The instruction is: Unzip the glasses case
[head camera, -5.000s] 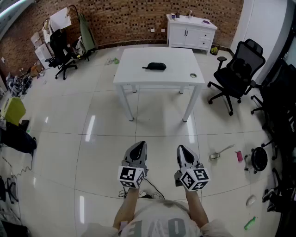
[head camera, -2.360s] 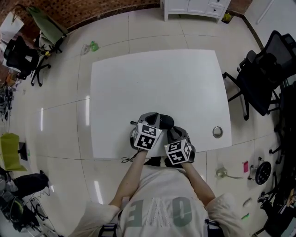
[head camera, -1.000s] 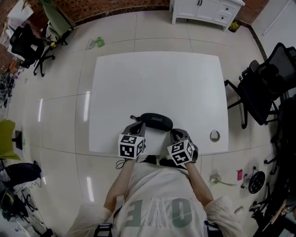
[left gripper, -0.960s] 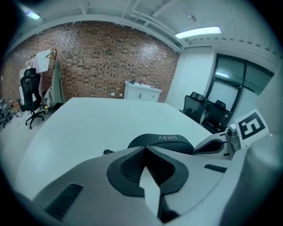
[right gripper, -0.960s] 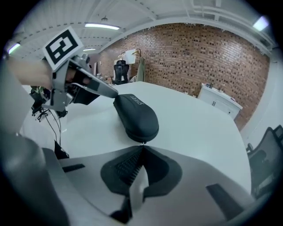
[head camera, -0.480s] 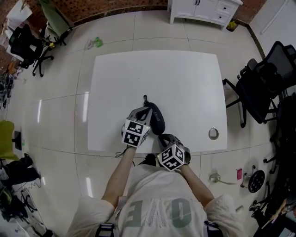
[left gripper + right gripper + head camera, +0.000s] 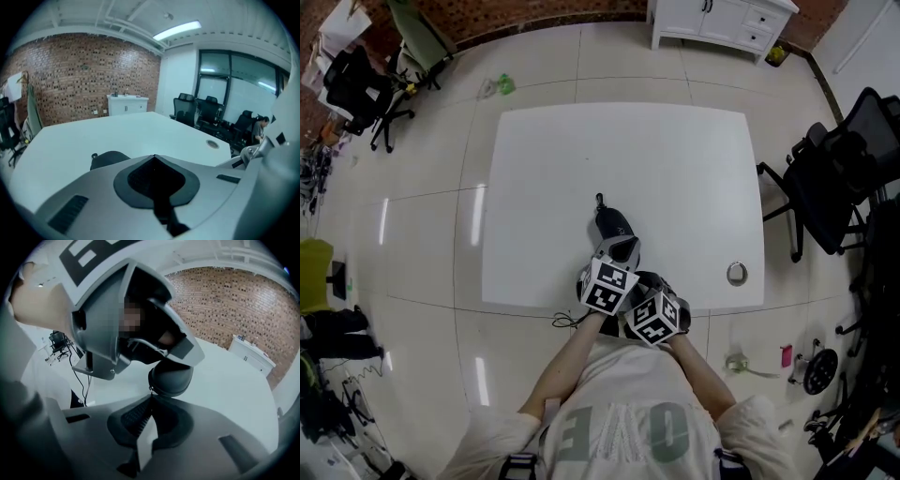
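Head view: case lies lower centre on the desk. Stiff, light, likely to slide?

— Probably. Left fingers closed, over it; right fingers nip the pull; grip there.

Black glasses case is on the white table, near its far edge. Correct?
Not the far edge. The head view shows the black glasses case on the white table near its near edge, close to the person.
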{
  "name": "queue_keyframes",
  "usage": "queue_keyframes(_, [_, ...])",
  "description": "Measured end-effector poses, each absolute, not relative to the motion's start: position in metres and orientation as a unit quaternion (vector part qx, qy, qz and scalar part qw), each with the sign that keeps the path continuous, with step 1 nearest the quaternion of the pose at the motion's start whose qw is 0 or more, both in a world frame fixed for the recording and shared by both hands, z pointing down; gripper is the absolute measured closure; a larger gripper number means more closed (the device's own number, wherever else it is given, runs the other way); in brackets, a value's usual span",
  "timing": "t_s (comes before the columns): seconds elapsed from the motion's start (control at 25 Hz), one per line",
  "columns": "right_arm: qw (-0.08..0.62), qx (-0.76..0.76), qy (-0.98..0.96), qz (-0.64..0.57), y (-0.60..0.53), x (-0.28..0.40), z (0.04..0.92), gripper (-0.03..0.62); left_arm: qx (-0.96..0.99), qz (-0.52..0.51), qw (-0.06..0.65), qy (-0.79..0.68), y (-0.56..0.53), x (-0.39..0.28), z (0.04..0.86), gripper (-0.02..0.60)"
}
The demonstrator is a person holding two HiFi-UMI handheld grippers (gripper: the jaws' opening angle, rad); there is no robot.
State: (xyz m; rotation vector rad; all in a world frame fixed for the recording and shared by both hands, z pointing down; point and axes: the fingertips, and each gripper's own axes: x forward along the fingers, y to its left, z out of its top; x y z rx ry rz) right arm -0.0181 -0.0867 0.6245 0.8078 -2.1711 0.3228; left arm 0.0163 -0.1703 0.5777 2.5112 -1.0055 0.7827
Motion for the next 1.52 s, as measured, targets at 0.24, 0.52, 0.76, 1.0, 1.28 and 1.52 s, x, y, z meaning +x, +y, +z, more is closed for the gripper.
queue_keyframes(0.24, [0.391, 0.339, -0.843, 0.144, -0.09, 0.003, 0.626, 0.594, 0.88, 0.261, 0.166, -0.359, -0.172, 0.009, 0.578, 0.589])
queue_keyframes(0.52, [0.391, 0.354, -0.835, 0.154, -0.102, 0.017, 0.633, 0.594, 0.877, 0.24, 0.21, -0.358, -0.167, 0.001, 0.578, 0.589])
queue_keyframes(0.76, [0.406, 0.354, -0.833, 0.129, -0.115, 0.023, 0.63, 0.594, 0.877, 0.237, 0.219, -0.356, -0.164, -0.002, 0.579, 0.589])
queue_keyframes(1.0, [0.423, 0.346, -0.832, 0.094, -0.138, 0.023, 0.631, 0.594, 0.877, 0.233, 0.23, -0.351, -0.164, -0.004, 0.578, 0.589])
queue_keyframes(1.28, [0.447, 0.318, -0.835, 0.046, -0.143, 0.017, 0.629, 0.594, 0.871, 0.211, 0.236, -0.375, -0.153, -0.022, 0.562, 0.589])
queue_keyframes(1.52, [0.423, 0.355, -0.831, 0.072, -0.139, 0.018, 0.626, 0.594, 0.885, 0.189, 0.248, -0.347, -0.133, -0.002, 0.552, 0.589])
